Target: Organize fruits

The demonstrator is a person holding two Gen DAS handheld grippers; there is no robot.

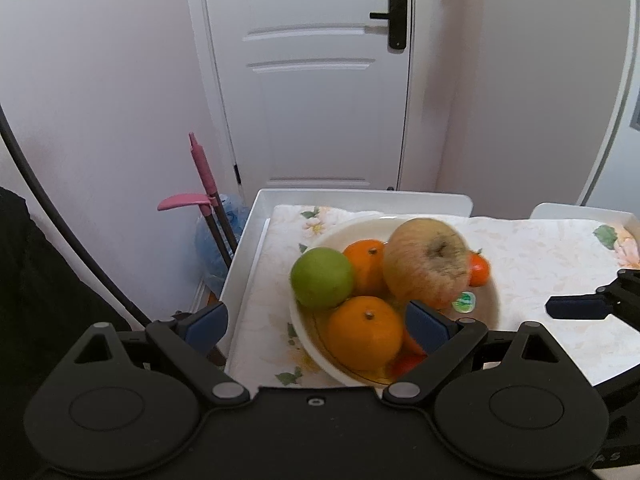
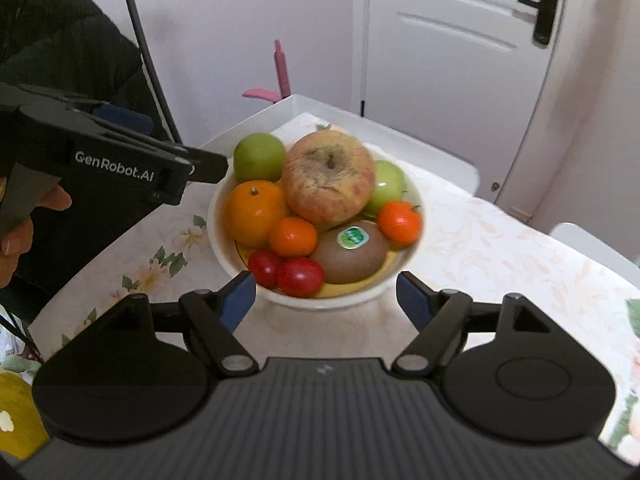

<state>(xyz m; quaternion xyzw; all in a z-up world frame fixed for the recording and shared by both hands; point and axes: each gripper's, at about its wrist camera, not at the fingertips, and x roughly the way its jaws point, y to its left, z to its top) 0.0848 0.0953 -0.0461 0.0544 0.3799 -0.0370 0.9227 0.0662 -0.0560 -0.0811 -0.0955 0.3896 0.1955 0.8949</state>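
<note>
Currently, a white round ceramic bowl (image 2: 320, 298) heaped with fruit is being framed just ahead of the right gripper (image 2: 326, 300), whose blue-padded jaws are standing released and empty, one to each side of the bowl's near rim without touching it. On top of the heap a large, wrinkled red-yellow apple (image 2: 328, 178) is resting, apparently the latest piece placed.

The left gripper (image 1: 316, 320) is likewise being held spread wide with nothing grasped; its right pad is hanging over the bowl's inner edge, its left pad off the table's side.

Judging by this, a release is being completed, and it is being done well if the right gripper is drawn straight back and up, so that the pads are kept clear of the rim and the tall apple is not nudged off the pile.

Counted in the right wrist view: one large apple, two smooth green apples (image 2: 259, 157), one big orange (image 2: 256, 212), two small tangerines (image 2: 293, 236), two glossy red tomatoes (image 2: 301, 276), and one brown kiwi with a green sticker (image 2: 349, 256). Everything is being carried by a floral-clothed table (image 2: 500, 248).
</note>
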